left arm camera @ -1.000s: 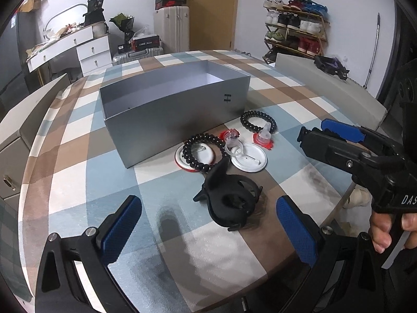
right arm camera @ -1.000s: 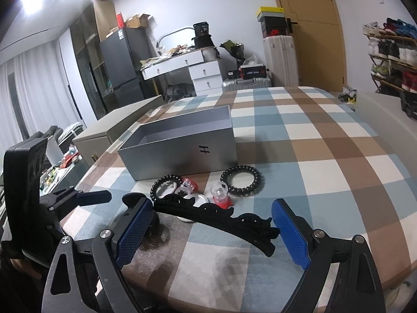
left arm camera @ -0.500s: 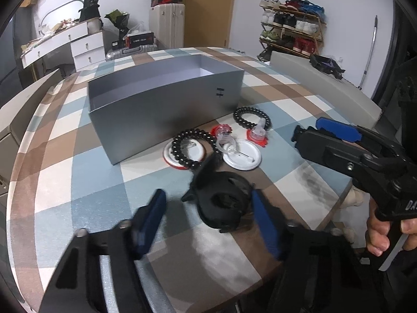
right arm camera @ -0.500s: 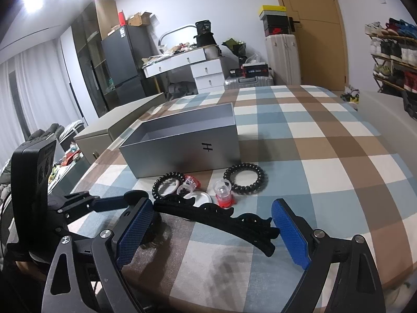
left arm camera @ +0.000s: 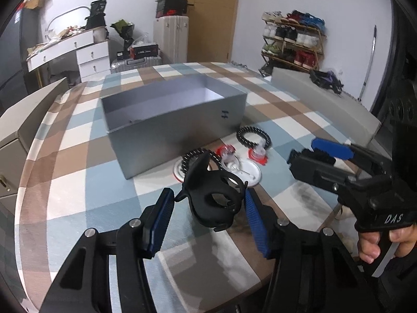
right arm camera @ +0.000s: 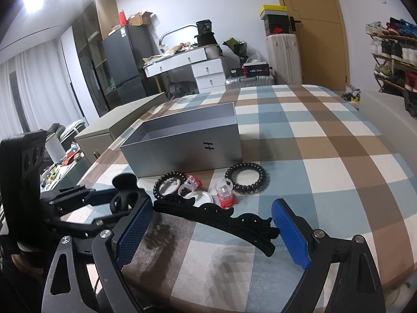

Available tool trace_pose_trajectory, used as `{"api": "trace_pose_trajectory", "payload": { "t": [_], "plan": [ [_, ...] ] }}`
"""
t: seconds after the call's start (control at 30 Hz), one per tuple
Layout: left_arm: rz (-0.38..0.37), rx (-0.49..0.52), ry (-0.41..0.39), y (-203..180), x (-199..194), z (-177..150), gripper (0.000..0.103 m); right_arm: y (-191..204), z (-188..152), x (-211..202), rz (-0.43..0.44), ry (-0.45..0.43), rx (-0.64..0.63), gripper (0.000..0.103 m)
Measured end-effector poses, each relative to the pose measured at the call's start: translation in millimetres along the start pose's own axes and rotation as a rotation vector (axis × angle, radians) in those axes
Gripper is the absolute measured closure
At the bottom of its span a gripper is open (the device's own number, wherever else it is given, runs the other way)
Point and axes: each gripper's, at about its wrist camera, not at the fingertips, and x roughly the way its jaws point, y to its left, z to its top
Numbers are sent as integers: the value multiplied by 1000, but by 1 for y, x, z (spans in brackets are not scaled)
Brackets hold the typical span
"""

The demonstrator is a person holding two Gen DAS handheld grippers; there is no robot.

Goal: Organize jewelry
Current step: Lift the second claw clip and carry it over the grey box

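Note:
A black claw hair clip [left arm camera: 212,195] sits between the blue pads of my left gripper [left arm camera: 208,207], which has closed around it; the right pad touches it, the left pad stands a little off. The clip also shows in the right wrist view [right arm camera: 126,195]. My right gripper [right arm camera: 211,230] is open, with a long black hair clip [right arm camera: 219,215] lying on the table between its fingers. An open grey box [left arm camera: 172,114] stands behind. In front of it lie a beaded bracelet [right arm camera: 169,185], a coil hair tie [right arm camera: 246,177], two white badges [left arm camera: 246,168] and small red-based clear cases [right arm camera: 225,193].
The round table [right arm camera: 325,156] has a checked cloth. A beige cabinet [right arm camera: 120,130] stands at its left, a grey bench [left arm camera: 323,99] at its right. The right gripper shows in the left wrist view [left arm camera: 323,161] beside the badges.
My left gripper has moved forward and narrowed from wide open to closed around the black claw clip, which now looks lifted. The right gripper stays open over the long clip.

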Motion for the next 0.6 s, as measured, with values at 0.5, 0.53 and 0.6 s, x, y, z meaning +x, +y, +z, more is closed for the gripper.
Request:
{"api": "trace_pose_trajectory", "payload": {
  "t": [0.5, 0.53, 0.6],
  "plan": [
    [69, -70, -130, 20, -25, 18, 53, 14, 16, -8, 28, -62, -48, 10],
    [73, -75, -138, 21, -26, 19, 53, 15, 19, -8, 33, -67, -56, 10],
    [80, -87, -143, 23, -26, 22, 53, 16, 25, -8, 39, -74, -66, 10]
  ]
}}
